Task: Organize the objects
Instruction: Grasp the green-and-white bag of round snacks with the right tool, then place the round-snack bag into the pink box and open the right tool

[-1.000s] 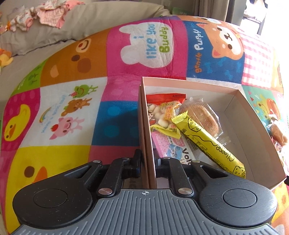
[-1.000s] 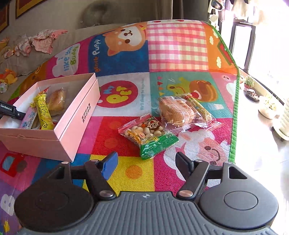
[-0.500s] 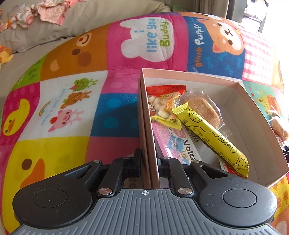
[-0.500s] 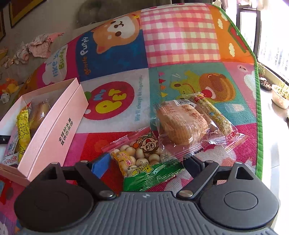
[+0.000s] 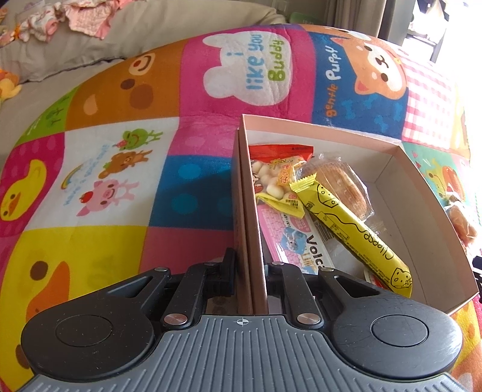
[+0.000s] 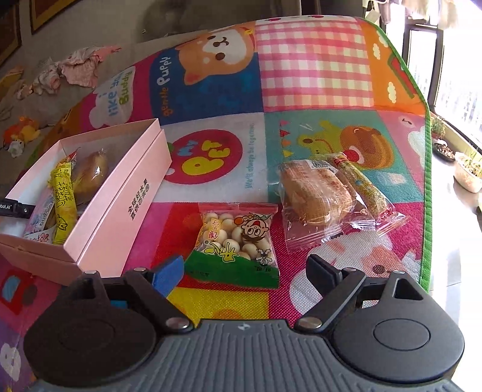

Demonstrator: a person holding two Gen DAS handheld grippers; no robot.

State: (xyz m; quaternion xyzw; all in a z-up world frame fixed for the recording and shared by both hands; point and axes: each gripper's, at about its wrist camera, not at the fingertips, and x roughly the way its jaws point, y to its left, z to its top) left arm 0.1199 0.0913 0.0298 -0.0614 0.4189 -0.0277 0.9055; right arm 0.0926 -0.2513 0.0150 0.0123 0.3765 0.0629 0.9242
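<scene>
My left gripper [image 5: 249, 271] is shut on the near wall of the pink box [image 5: 421, 193], one finger outside and one inside. The box holds a yellow cheese stick [image 5: 355, 229], a wrapped cake [image 5: 343, 184], a red bag of round biscuits [image 5: 271, 178] and a pink packet [image 5: 298, 244]. In the right wrist view the box [image 6: 120, 205] sits at left. My right gripper [image 6: 244, 271] is open, its fingers on either side of the near end of a green bag of round biscuits [image 6: 235, 241]. A wrapped cake [image 6: 316, 196] and a cereal bar [image 6: 361, 184] lie beyond.
Everything rests on a colourful cartoon play mat [image 6: 316, 60]. Its green edge [image 6: 426, 211] runs along the right, with bare floor and plant pots [image 6: 467, 175] beyond. Crumpled clothes [image 5: 81, 15] and a soft toy [image 6: 21, 132] lie on the grey surface behind.
My right gripper has moved forward and lower toward the green biscuit bag, staying open. My left gripper keeps its hold on the box wall, with a small shift of view.
</scene>
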